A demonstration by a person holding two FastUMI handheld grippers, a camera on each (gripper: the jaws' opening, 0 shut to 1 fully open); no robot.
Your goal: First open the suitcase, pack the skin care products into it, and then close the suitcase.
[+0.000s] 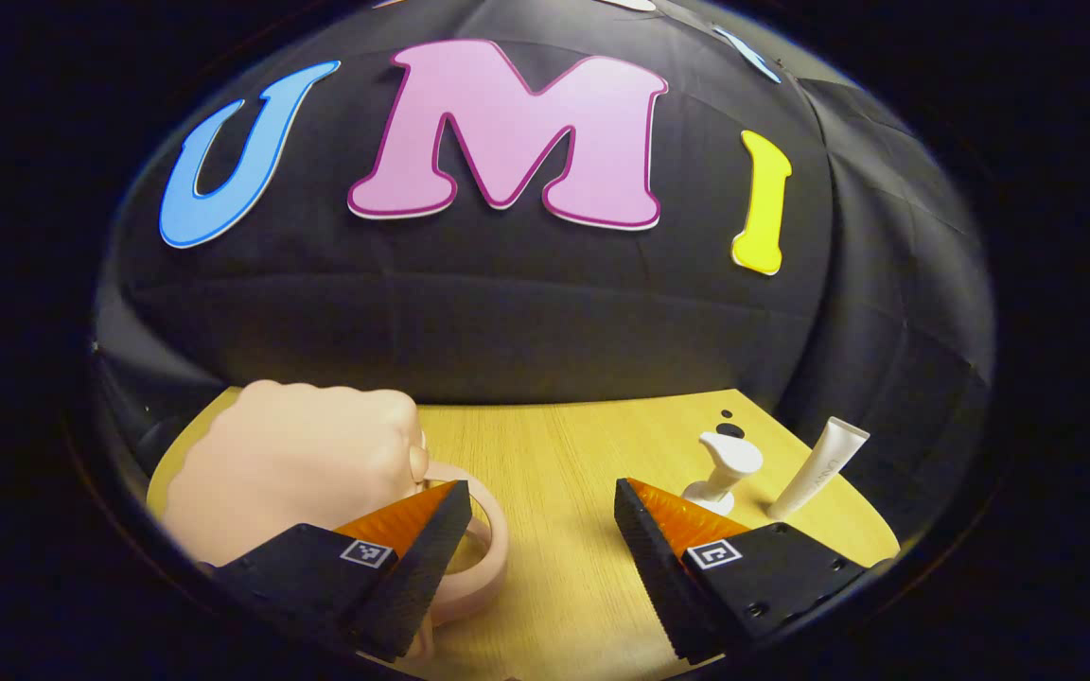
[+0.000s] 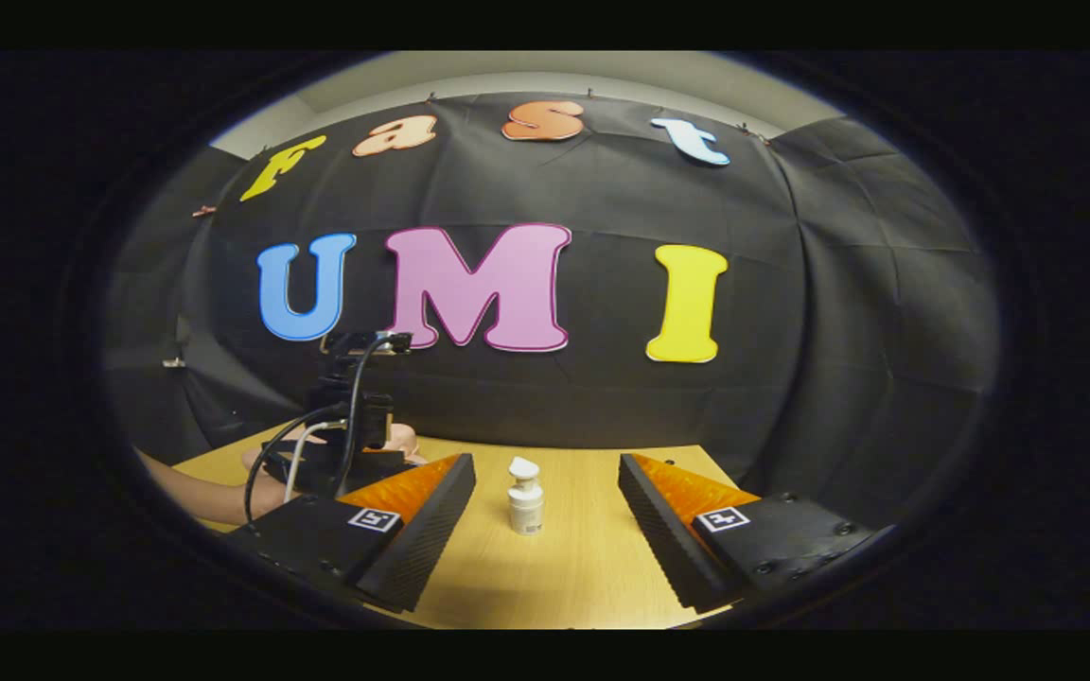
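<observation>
The pink suitcase [image 1: 290,463] lies shut at the table's left, a rounded lumpy shell with a loop handle [image 1: 493,539] facing me. My left gripper [image 1: 542,487] is open, its left finger right over the handle; whether they touch I cannot tell. A white pump bottle [image 1: 725,468] and a white tube [image 1: 819,468] stand to the right, beyond the right finger. In the right gripper view, the pump bottle [image 2: 525,497] stands a little ahead, in line with the gap of my open right gripper [image 2: 546,463]. The left gripper [image 2: 346,445], with cables, shows at the left, held by a forearm [image 2: 195,492].
The wooden table [image 1: 564,445] ends at the black cloth wall close behind the products. Two small dark spots [image 1: 729,430] sit on the wood behind the bottle. Bare wood lies between the suitcase and the bottle.
</observation>
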